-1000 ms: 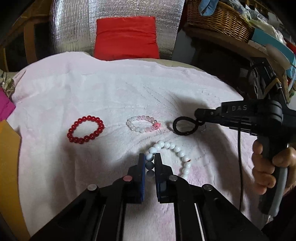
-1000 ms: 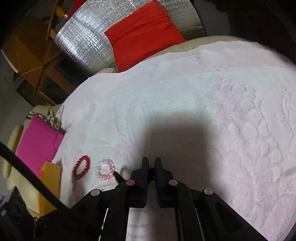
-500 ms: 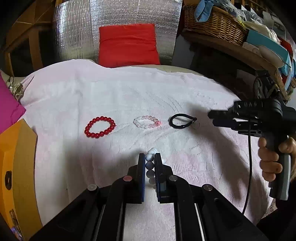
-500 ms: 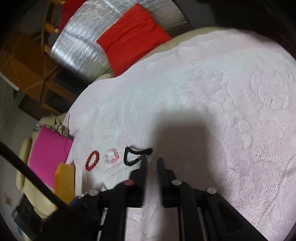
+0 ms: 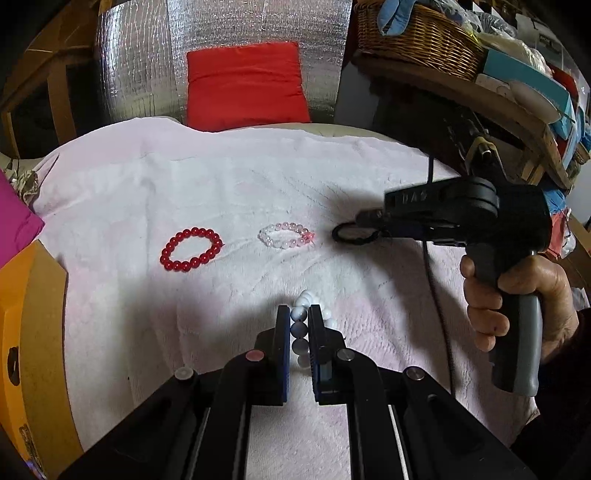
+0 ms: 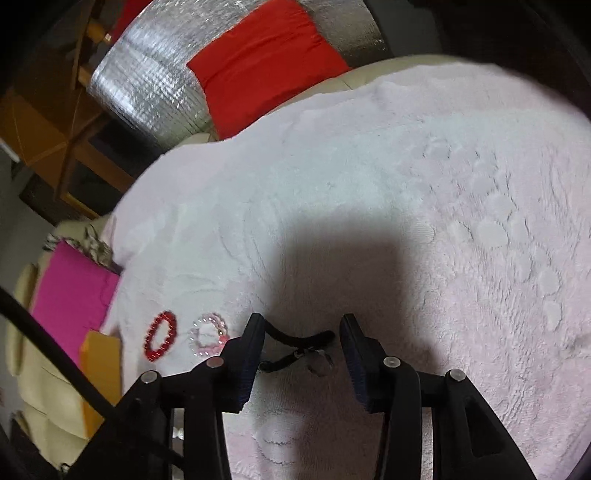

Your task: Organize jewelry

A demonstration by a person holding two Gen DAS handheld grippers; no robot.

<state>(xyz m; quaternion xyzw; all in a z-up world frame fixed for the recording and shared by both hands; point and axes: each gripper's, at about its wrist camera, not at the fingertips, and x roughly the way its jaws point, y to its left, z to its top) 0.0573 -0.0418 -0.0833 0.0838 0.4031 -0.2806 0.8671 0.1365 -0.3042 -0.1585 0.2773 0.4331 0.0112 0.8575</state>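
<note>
My left gripper (image 5: 298, 310) is shut on a white bead bracelet (image 5: 306, 295), which hangs bunched between its pads above the pale pink cloth (image 5: 221, 177). A red bead bracelet (image 5: 201, 258) and a clear pink bead bracelet (image 5: 275, 242) lie side by side on the cloth. To their right lies a black cord bracelet (image 5: 347, 240). My right gripper (image 6: 301, 325) straddles that black cord bracelet (image 6: 291, 338); its jaws are closing and the pads stand apart from the cord. The red bracelet (image 6: 149, 341) and the pink bracelet (image 6: 221, 328) lie to its left.
A person's hand (image 5: 517, 295) holds the right gripper's handle. Behind the cloth stand a red cushion (image 5: 245, 85) and silver foil padding (image 5: 147, 62). A wicker basket (image 5: 417, 33) sits on a shelf at top right. An orange box (image 5: 33, 332) and magenta cushion (image 5: 14, 221) border the left.
The left gripper lifted the white bracelet off the cloth. The right gripper let go of the black bracelet, drew back, then came forward with its jaws spread around it.
</note>
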